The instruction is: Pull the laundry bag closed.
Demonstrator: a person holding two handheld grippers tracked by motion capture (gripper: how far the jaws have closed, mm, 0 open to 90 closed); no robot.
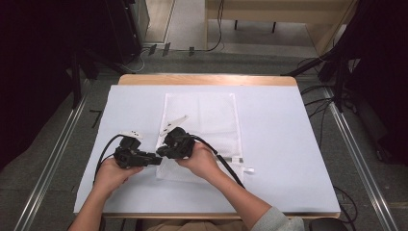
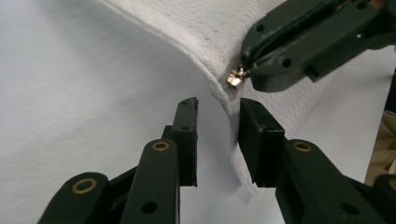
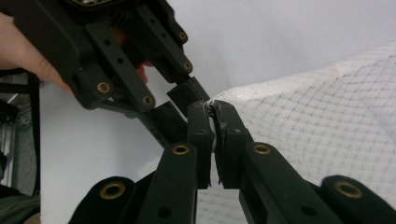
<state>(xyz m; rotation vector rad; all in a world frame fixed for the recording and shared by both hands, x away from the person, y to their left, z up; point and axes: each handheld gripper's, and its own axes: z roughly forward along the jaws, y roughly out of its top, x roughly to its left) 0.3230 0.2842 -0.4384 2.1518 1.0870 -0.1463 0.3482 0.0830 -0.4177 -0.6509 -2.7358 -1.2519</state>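
Nearest the person, at about 6 o'clock in the high view, two forearms come up over the table's front edge – the left hand (image 1: 111, 174) toward 7 o'clock, the right hand (image 1: 202, 161) just beside it. Each holds a black gripper, and the two tools meet at the near left corner of a white mesh laundry bag (image 1: 211, 120).

The right gripper (image 3: 212, 108) is clamped on the bag: in its own view the two jaws stand pressed together on the raised mesh edge, with a thin line of fabric between them. From the left gripper view, those same jaws pinch the bag right at a small brass-coloured zipper pull (image 2: 236, 78), at 1 o'clock.

The left gripper (image 2: 218, 108) sits just below that spot with its jaws parted around the lifted fold of mesh. The fabric lies against the right-hand jaw, while a clear gap shows beside the other jaw – so it has no grip on the bag.

Farther out, the rest of the bag lies flat toward 12 o'clock on the white table cover (image 1: 279, 125), a small white tab (image 1: 248, 169) sticking out at its right near corner. Beyond the cover a strip of wooden table edge (image 1: 207, 79) shows, then grey floor with black cables (image 1: 317, 103).
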